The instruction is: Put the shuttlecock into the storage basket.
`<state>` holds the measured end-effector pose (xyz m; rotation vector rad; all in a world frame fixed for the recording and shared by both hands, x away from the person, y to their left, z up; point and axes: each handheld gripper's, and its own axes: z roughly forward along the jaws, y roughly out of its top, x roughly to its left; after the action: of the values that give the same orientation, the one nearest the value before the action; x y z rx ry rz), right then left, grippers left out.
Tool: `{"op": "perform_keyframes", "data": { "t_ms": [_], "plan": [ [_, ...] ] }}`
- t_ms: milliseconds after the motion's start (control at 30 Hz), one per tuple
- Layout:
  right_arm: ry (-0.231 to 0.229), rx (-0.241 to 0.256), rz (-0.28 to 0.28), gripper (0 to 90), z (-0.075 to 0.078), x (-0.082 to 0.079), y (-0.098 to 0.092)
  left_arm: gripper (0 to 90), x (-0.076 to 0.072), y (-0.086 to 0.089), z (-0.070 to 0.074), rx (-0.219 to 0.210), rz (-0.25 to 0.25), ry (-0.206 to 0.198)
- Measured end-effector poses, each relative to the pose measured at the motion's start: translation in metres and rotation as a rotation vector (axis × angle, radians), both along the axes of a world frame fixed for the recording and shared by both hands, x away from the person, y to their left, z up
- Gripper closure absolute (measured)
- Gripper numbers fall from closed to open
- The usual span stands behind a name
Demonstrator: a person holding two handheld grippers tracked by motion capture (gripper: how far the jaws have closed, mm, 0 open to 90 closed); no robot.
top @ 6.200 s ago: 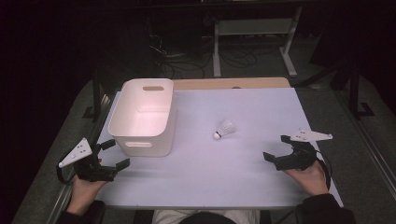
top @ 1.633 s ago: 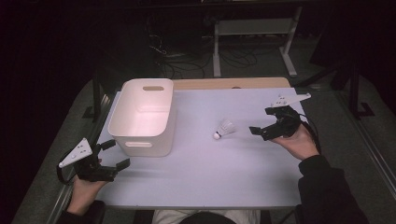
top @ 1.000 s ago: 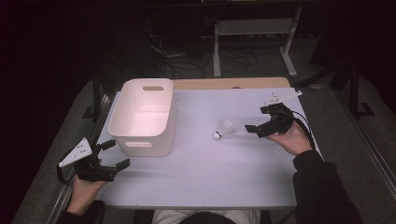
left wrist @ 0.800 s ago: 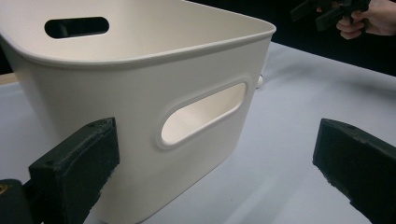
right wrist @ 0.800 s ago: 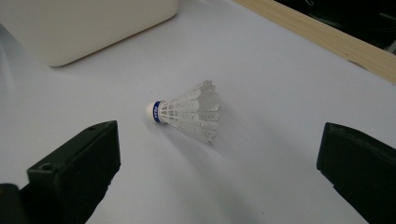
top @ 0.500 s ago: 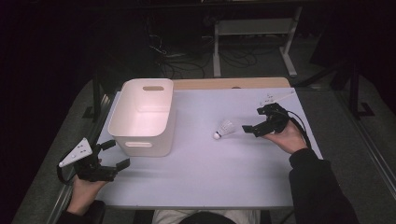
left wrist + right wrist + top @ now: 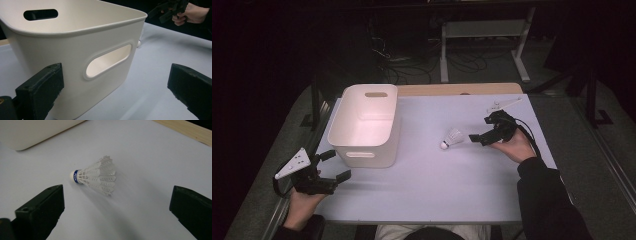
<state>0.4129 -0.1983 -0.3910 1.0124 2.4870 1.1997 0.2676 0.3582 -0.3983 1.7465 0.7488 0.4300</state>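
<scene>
A white feather shuttlecock point(image 7: 453, 138) point(image 7: 96, 176) with a blue band at its cork lies on its side on the white table point(image 7: 437, 175), right of centre. My right gripper point(image 7: 477, 137) point(image 7: 117, 212) is open just to its right, jaws wide and pointing at it, not touching. A white plastic bin point(image 7: 364, 125) point(image 7: 75, 45) with handle slots stands at the left and looks empty. Near the table's front left corner my left gripper point(image 7: 337, 165) point(image 7: 115, 92) is open, jaws aimed at the bin's near wall.
A wooden strip point(image 7: 457, 89) runs along the table's far edge. Behind it are a metal stand point(image 7: 484, 45) and cables on the dark floor. The person's right hand point(image 7: 192, 12) and its gripper appear far off in the left gripper view.
The right gripper has travelled from the table's front right up and leftward, closing on the shuttlecock. The left gripper, the bin and the shuttlecock have not moved.
</scene>
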Motion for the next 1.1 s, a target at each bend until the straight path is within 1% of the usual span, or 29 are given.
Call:
{"op": "perform_keyframes", "data": {
  "t_ms": [33,100,167,233,333,400,533,667,833,900,967,1100],
  "plan": [
    [0.005,0.004,0.009,4.3,-0.001,0.001,0.000,0.3,0.000,0.000,0.000,0.000,0.000,0.000],
    [0.006,0.004,0.012,5.3,-0.001,0.001,-0.001,0.3,0.000,0.000,0.000,-0.001,-0.001,0.000],
    [0.019,0.009,0.021,12.9,-0.003,0.004,-0.001,0.3,0.000,0.000,0.000,-0.001,-0.001,0.000],
    [0.020,0.005,0.022,14.9,-0.004,0.005,-0.002,0.3,0.000,0.000,0.000,-0.002,-0.002,0.000],
    [0.050,0.009,0.042,24.9,-0.006,0.008,-0.002,0.3,0.000,0.000,0.000,-0.002,-0.003,0.000],
    [0.069,0.004,0.057,30.3,-0.007,0.010,-0.001,0.3,0.000,0.000,0.000,-0.002,-0.003,-0.001],
    [0.087,0.011,0.080,46.0,-0.009,0.012,-0.001,0.3,0.000,0.000,0.000,-0.002,-0.004,0.000],
    [0.127,0.018,0.101,64.1,-0.012,0.014,-0.001,0.3,0.000,0.000,0.000,-0.003,-0.004,-0.001],
    [0.155,0.009,0.127,79.7,-0.016,0.015,0.001,0.3,0.000,0.000,0.000,-0.002,-0.004,-0.001],
    [0.163,0.006,0.133,85.0,-0.017,0.015,0.002,0.3,0.000,0.000,0.000,-0.002,-0.004,-0.001],
    [0.175,-0.006,0.137,88.2,-0.018,0.016,0.004,0.3,0.000,0.000,0.000,-0.001,-0.004,0.000],
    [0.192,-0.018,0.150,88.9,-0.021,0.018,0.009,0.3,0.000,0.000,0.000,-0.001,-0.005,-0.001]
  ]
}}
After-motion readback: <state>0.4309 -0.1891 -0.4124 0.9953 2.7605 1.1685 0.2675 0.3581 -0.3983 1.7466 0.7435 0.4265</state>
